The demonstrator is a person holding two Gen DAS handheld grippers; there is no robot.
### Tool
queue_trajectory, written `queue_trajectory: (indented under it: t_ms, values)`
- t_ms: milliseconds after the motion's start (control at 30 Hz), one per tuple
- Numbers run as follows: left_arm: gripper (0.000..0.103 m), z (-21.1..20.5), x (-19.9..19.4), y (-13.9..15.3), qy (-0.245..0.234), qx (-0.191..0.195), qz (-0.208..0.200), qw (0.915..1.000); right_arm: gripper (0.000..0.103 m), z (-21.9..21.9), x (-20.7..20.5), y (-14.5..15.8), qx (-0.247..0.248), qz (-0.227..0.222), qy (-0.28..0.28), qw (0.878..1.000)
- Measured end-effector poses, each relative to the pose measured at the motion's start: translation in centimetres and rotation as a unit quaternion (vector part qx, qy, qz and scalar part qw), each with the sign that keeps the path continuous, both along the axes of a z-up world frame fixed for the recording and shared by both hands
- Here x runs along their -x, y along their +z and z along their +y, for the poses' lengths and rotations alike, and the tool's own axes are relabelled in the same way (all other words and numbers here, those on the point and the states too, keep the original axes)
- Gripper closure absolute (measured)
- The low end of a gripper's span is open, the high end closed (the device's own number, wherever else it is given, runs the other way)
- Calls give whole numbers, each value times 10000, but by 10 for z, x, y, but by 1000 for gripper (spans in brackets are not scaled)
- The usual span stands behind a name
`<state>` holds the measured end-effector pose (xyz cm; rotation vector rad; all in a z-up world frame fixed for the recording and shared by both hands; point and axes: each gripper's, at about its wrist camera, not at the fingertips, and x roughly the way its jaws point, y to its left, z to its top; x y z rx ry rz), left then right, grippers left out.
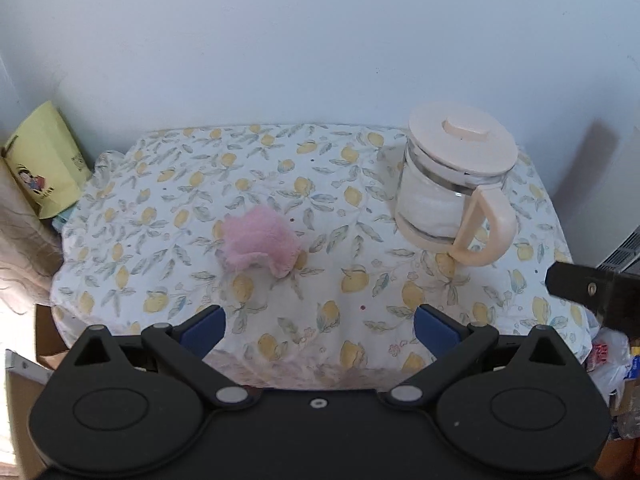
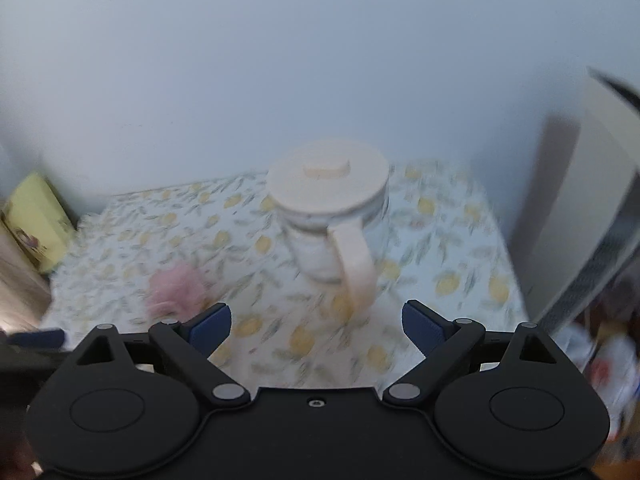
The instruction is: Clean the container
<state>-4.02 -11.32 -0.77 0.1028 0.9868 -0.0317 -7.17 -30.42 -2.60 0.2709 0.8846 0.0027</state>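
Note:
A glass jug (image 1: 444, 196) with a cream lid and cream handle stands upright at the table's far right. The blurred right wrist view shows the same glass jug (image 2: 332, 216), its handle turned toward the camera. A crumpled pink cloth (image 1: 260, 242) lies mid-table, left of the jug; the pink cloth (image 2: 176, 288) is also in the right wrist view. My left gripper (image 1: 320, 326) hovers open near the front edge, nothing between its blue pads. My right gripper (image 2: 316, 326) is open too, empty, short of the jug's handle. Part of the right gripper (image 1: 592, 292) shows at the right edge.
The table (image 1: 200, 184) wears a lemon-print cloth and stands against a pale wall. A yellow-green box (image 1: 44, 160) leans at the far left. A white appliance (image 2: 592, 208) stands to the right, with bags (image 1: 608, 360) piled below it.

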Motion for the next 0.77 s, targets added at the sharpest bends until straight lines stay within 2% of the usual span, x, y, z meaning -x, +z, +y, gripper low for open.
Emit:
queue_trajectory:
  t_ms: [67, 167, 333, 467, 767]
  values:
    - [1, 4, 2, 3, 47, 7, 0, 10000, 7, 5, 7, 5, 20, 51, 45, 10000]
    - [1, 13, 4, 7, 56, 22, -93, 9999, 7, 20, 18, 10, 394, 14, 113, 9992]
    - [1, 27, 1, 13, 5, -14, -85, 10000, 7, 31, 18, 8, 375, 60, -103, 9992]
    - [1, 33, -3, 12, -74, -120, -121, 9998, 7, 47, 17, 9, 380, 156, 22, 9992]
    - [1, 34, -6, 3, -173, -162, 81, 9997, 7, 58, 13, 7, 487, 216, -203, 9984]
